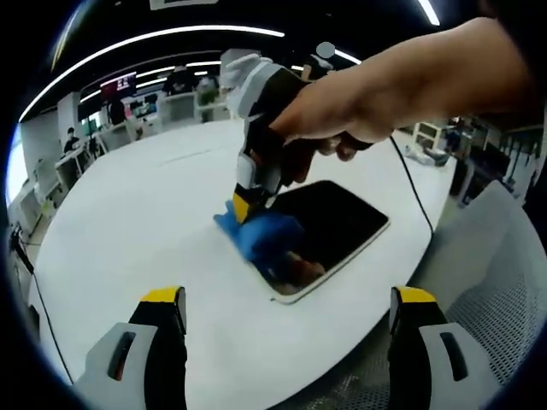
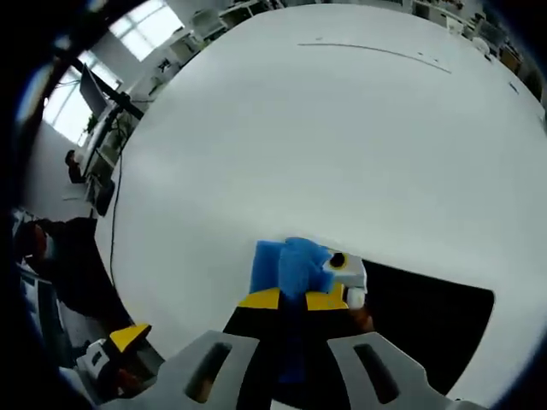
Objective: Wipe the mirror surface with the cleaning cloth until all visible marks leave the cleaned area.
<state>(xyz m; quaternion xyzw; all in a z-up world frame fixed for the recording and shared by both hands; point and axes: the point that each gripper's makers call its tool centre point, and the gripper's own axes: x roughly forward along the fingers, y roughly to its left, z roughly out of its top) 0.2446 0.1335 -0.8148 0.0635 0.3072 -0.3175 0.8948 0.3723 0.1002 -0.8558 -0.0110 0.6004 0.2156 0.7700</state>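
A dark rectangular mirror lies flat on the round white table. On the mirror's left corner rests a blue cleaning cloth. My right gripper, held by a hand, comes down from above and is shut on the blue cleaning cloth, pressing it to the mirror. In the right gripper view the blue cloth sits between the yellow-tipped fingers of the right gripper, with the mirror to the right. My left gripper hovers open near the table's front edge, holding nothing.
A black cable runs from the right gripper across the table. Desks and people stand far behind the table. A perforated grey chair surface sits at the right. My left gripper's yellow tip shows at the lower left.
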